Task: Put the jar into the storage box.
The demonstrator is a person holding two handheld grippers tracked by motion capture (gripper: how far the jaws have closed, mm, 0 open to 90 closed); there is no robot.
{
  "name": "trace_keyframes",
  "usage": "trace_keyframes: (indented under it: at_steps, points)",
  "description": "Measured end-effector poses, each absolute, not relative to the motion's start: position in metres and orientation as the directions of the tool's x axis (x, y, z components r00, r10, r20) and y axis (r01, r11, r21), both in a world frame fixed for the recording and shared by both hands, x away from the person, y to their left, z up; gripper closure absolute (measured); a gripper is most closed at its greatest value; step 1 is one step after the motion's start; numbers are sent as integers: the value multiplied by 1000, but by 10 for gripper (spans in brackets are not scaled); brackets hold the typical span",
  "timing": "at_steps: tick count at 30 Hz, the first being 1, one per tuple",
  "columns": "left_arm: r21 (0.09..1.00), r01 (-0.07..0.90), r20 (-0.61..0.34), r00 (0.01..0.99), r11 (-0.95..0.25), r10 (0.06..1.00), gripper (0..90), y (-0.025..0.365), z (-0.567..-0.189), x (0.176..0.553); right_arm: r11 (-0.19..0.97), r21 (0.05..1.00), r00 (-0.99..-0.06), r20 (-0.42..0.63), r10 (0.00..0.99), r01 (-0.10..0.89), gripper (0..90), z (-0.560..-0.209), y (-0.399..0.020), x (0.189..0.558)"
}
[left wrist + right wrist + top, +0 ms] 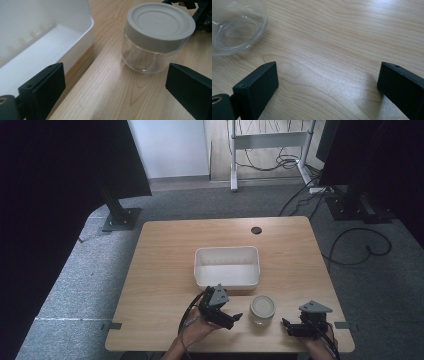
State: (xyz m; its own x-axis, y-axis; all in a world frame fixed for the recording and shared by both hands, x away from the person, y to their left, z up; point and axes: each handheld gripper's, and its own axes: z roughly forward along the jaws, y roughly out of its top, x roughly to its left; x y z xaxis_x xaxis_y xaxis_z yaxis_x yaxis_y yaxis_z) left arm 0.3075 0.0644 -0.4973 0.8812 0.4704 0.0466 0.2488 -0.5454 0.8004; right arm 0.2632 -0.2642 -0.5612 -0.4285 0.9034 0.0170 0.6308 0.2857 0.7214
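While both my grippers rest low over the near edge of the tabletop (pixel 160 270), the jar (pixel 262 309) stands between them, upright, with its grey lid (pixel 160 23) on and nothing visible inside the clear glass. My left gripper (pixel 231 318) is at the left of the jar and points toward it; its jaws are wide open and hold nothing, and in the left gripper view the jar sits ahead of them and a little to the right side, near but not yet between them. My right gripper (pixel 289 326) is at the right of the jar, also with jaws spread wide and empty; in the right gripper view the glass wall of the jar is at the upper left corner, so the jar lies off to the side of these jaws and not in line with them. I judge the left gripper to be the nearer and better aimed one for a grasp. The jar's axis is vertical, so a grasp from the side would close around its round body. The white tray (pixel 227 282) is empty and lies just beyond the jar, on the far left of it.
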Motion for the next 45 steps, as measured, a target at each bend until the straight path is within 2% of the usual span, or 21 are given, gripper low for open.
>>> trace_keyframes:
  at_steps: [20, 45]
  points:
    - [798, 197, 62, 913, -569, 404, 21, 24, -502, 302, 286, 721, -429, 17, 903, 631, 30, -561, -264, 263]
    - [770, 186, 74, 924, -610, 375, 29, -19, -522, 304, 286, 721, -429, 17, 903, 631, 29, -561, -264, 263]
